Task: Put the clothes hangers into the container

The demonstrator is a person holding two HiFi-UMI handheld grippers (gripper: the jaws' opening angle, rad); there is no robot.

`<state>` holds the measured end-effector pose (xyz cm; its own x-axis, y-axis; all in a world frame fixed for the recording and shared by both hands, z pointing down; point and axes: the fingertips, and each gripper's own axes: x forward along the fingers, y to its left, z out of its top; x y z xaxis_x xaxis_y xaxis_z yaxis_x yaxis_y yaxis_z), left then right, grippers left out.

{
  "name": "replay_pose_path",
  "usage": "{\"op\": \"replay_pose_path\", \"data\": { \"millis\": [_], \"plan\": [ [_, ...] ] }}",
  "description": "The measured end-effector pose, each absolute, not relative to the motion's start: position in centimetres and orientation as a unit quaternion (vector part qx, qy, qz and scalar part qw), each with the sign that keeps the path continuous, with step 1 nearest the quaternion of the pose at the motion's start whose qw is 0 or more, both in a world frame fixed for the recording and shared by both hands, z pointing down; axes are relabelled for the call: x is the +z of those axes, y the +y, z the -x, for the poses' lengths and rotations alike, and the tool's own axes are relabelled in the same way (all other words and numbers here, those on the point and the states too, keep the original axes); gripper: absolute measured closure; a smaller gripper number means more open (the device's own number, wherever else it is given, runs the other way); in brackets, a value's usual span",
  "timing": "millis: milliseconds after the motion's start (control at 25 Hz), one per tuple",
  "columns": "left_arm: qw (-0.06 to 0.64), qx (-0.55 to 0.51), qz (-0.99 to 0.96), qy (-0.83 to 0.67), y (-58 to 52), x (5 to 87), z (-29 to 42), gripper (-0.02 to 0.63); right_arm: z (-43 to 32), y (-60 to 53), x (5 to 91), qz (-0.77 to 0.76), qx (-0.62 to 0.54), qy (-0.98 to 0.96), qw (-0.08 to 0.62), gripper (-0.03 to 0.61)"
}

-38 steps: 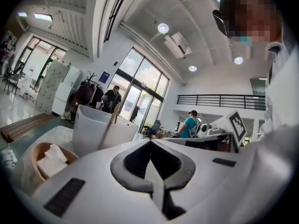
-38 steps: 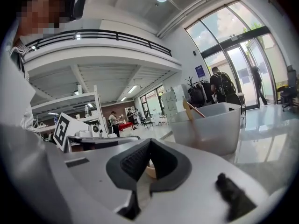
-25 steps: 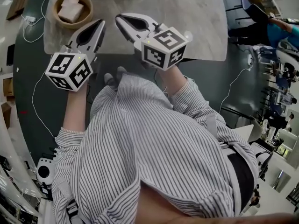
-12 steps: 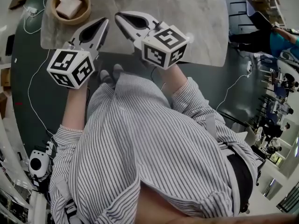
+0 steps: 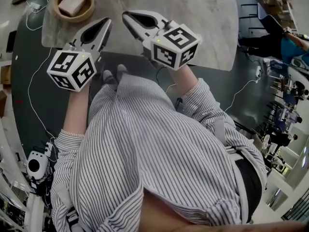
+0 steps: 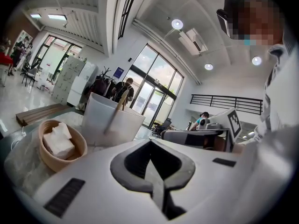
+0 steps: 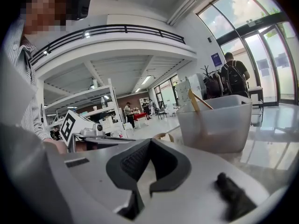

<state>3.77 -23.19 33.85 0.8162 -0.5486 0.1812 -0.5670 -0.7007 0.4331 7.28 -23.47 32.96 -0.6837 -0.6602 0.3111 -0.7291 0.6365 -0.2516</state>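
Observation:
A translucent white container (image 6: 112,125) stands on the table with a wooden clothes hanger (image 6: 113,115) sticking up out of it. The right gripper view shows the same container (image 7: 216,124) and hanger (image 7: 198,101) ahead and to the right. In the head view the container is out of sight. My left gripper (image 5: 104,25) and right gripper (image 5: 126,16) hover side by side over the near edge of the grey table (image 5: 203,23). Both are shut with nothing between the jaws. I see no loose hanger on the table.
A wooden bowl (image 5: 72,3) holding a folded white cloth sits at the table's far left, close to my left gripper. My striped shirt fills the lower head view. White cables (image 5: 34,95) lie on the dark floor. Other people (image 5: 285,37) are far off to the right.
Both grippers have stayed shut and almost still. The head view has shifted slightly, so the bowl sits a little higher in the frame.

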Motion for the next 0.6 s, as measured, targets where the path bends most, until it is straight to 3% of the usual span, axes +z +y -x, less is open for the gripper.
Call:
{"op": "replay_pose_path", "data": {
  "millis": [600],
  "plan": [
    [0.258, 0.014, -0.923, -0.285, -22.2, 33.7, -4.8, 0.603, -7.9, -22.9, 33.7, -0.362, 0.152, -0.908, 0.151, 0.565]
  ]
}}
